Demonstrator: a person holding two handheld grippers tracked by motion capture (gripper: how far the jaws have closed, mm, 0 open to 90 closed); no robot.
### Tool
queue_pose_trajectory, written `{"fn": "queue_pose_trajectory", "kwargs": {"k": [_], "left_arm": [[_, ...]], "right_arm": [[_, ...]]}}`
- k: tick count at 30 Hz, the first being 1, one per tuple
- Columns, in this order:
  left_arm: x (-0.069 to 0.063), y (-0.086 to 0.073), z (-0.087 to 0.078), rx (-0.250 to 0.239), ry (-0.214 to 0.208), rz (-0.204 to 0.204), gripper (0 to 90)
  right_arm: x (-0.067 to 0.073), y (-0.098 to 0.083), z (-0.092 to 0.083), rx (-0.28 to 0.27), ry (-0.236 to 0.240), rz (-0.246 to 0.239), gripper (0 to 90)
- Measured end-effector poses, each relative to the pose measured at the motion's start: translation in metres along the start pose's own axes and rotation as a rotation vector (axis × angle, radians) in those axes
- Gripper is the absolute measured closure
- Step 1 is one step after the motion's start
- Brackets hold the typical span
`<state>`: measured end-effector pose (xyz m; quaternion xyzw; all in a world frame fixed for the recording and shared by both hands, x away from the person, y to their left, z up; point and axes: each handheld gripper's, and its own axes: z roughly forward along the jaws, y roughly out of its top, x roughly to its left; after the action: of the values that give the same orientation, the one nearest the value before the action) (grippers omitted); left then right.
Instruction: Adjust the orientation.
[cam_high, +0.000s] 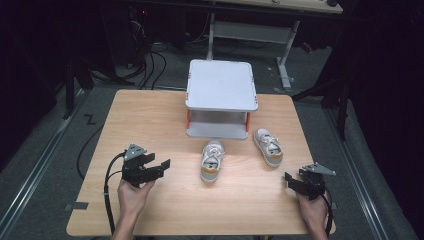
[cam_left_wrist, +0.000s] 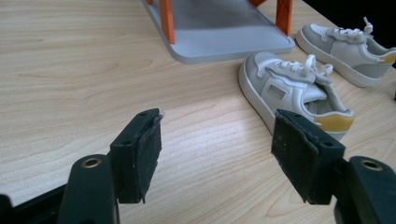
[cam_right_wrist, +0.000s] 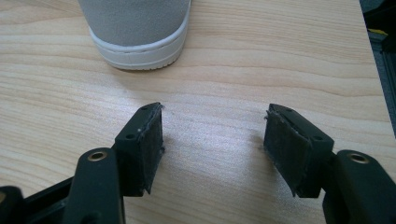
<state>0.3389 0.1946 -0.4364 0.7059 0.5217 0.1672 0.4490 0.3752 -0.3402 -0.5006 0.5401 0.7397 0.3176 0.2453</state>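
Observation:
Two small grey-and-white sneakers with yellow heel patches lie on the wooden table (cam_high: 150, 120). One sneaker (cam_high: 212, 161) (cam_left_wrist: 289, 88) is in the middle and the other sneaker (cam_high: 268, 147) (cam_left_wrist: 348, 46) is to its right. In the high view my left gripper (cam_high: 159, 165) is at the front left. Its jaws are open and empty, and in the left gripper view (cam_left_wrist: 217, 116) they point toward the middle sneaker. My right gripper (cam_high: 292, 180) (cam_right_wrist: 212, 112) is open at the front right. One end of the right sneaker (cam_right_wrist: 140, 28) lies just beyond it.
A grey two-level rack (cam_high: 221, 85) with orange posts (cam_left_wrist: 166, 21) stands at the back centre of the table, just behind the sneakers. Its lower shelf (cam_left_wrist: 219, 32) is bare. Cables and table legs are on the dark floor beyond.

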Motion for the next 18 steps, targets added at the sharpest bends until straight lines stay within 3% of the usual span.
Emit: {"fn": "queue_pose_trajectory", "kwargs": {"k": [4,9,18], "left_arm": [[0.001,-0.007,0.004,-0.001,-0.007,-0.012,33.4],[0.000,-0.015,0.010,0.013,-0.014,0.009,33.1],[-0.002,-0.034,0.029,0.069,0.011,0.043,32.6]], "right_arm": [[0.000,0.000,0.000,0.000,0.000,0.000,37.3],[0.000,0.000,0.000,0.000,0.000,-0.001,37.3],[0.000,0.000,0.000,0.000,0.000,0.000,37.3]]}}
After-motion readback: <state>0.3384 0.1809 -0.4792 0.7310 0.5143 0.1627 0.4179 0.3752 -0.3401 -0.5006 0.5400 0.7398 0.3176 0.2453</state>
